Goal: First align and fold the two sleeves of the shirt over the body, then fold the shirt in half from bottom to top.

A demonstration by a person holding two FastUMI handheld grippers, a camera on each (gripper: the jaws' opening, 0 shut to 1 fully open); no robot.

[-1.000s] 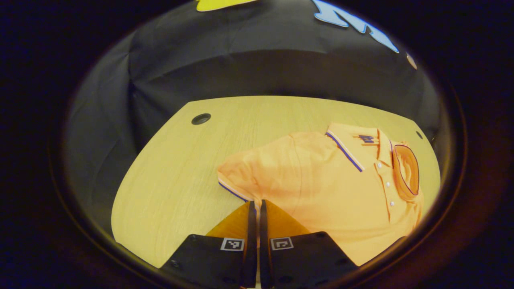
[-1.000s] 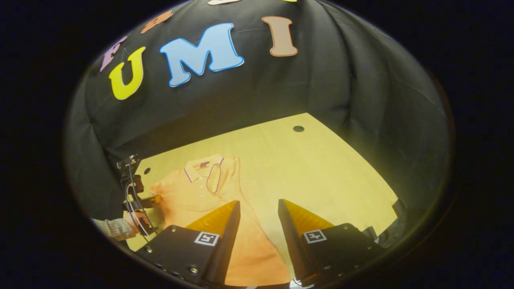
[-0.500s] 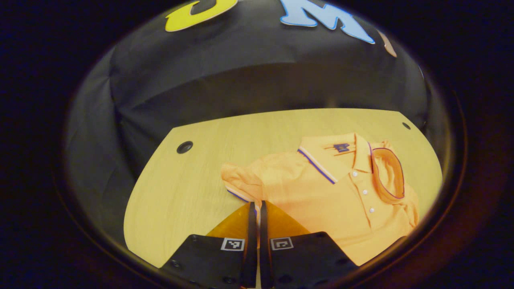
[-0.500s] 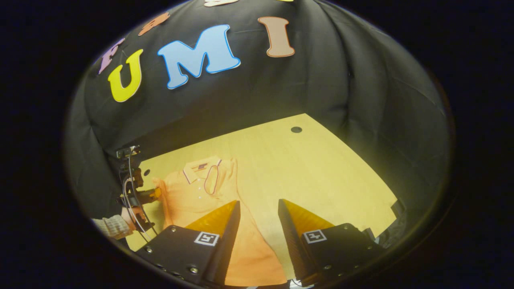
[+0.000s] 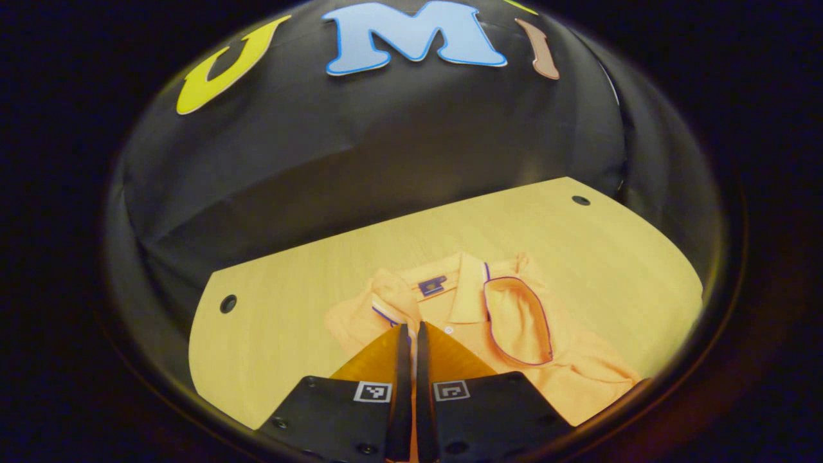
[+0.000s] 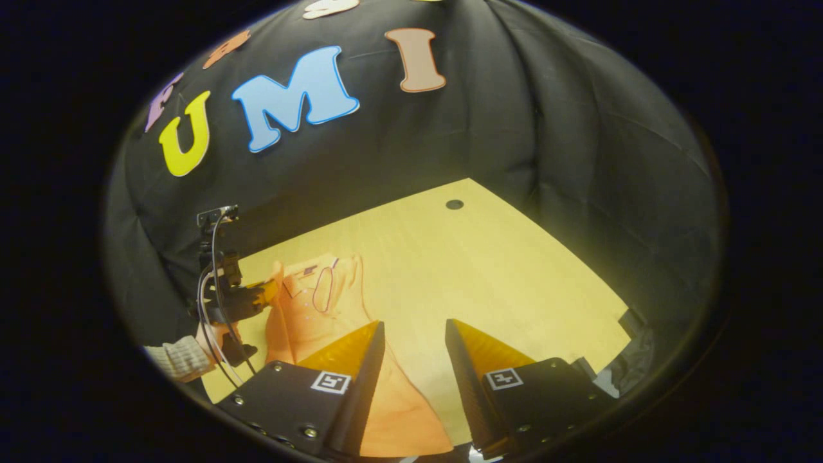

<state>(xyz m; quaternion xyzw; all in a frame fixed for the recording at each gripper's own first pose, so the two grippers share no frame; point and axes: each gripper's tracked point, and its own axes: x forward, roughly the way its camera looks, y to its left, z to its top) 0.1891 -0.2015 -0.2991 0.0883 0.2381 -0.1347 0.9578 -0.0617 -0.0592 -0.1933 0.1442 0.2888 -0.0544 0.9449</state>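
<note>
Orange knit cloth, the polo shirt [image 5: 514,334], lies on the pale wooden table [image 5: 289,308] with its collar turned toward the booth's black wall. In the left gripper view the left gripper [image 5: 409,331] has its two fingers drawn together with a narrow gap between them, and a fold of the shirt's sleeve [image 5: 389,305], edged with a dark blue and white stripe, sits pinched at their tips, so the gripper is clamped on that sleeve. The sleeve is raised off the table and bunched over the near shoulder, just beside the small dark chest emblem [image 5: 432,285] and the button placket. The open collar [image 5: 517,318], trimmed with a thin dark line, lies to the right of the fingers, and the rest of the shirt runs off toward the lower right of that view. Two round cable holes show in the tabletop, one near the left edge [image 5: 227,303] and one at the far right corner [image 5: 580,200]. In the right gripper view the right gripper [image 6: 415,334] hovers with its fingers spread wide apart and nothing between them; the lower part of the shirt [image 6: 392,405] lies on the table under and beside its left finger. Farther off in that view, the left gripper [image 6: 267,293] meets the shirt's shoulder, carried by a hand [image 6: 218,334] in a light knitted sleeve cuff [image 6: 175,360], with a black cable looping up from the device.
</note>
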